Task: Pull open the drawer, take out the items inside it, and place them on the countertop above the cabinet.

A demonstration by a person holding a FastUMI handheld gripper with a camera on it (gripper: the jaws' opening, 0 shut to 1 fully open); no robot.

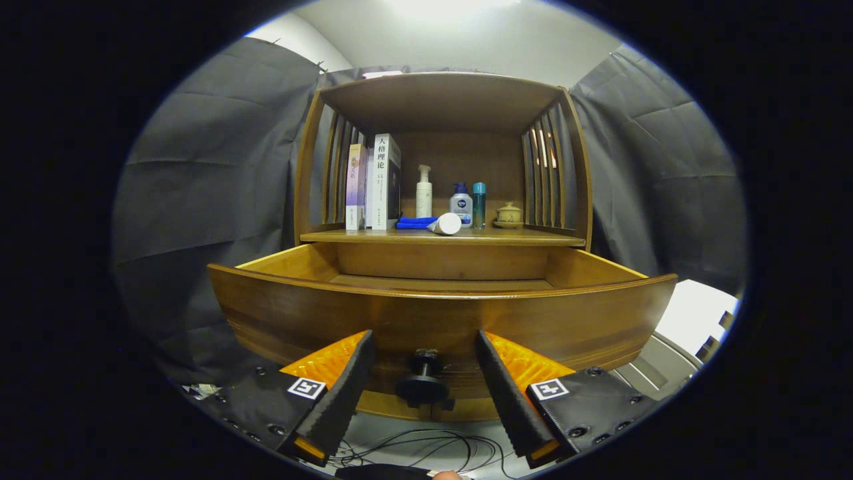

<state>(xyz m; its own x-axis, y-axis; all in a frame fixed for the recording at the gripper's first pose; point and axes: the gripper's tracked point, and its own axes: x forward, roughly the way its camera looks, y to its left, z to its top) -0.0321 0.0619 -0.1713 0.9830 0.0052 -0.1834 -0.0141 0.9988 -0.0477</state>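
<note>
Gripper view. Gripper fingers spread wide, holding nothing; the dark drawer knob sits in the gap between them, touching neither finger. A square black-and-white marker shows on each finger body.

Drawer pulled open, its curved wooden front just ahead of the fingertips. The part of the drawer floor visible over the front edge is bare wood; the rest is hidden behind the front.

Countertop beyond the drawer, under a wooden hutch with slatted sides. On it, from the left-finger side to the right-finger side: two upright books, the taller white one with Chinese characters on its spine, print too small to read reliably; a blue cloth lying flat; a white pump bottle; a white tube on its side just beside the cloth; a pump bottle with a dark blue label, label not legible; a teal bottle; a small lidded ceramic jar.

Black cables lie on the pale surface below the fingers.
</note>
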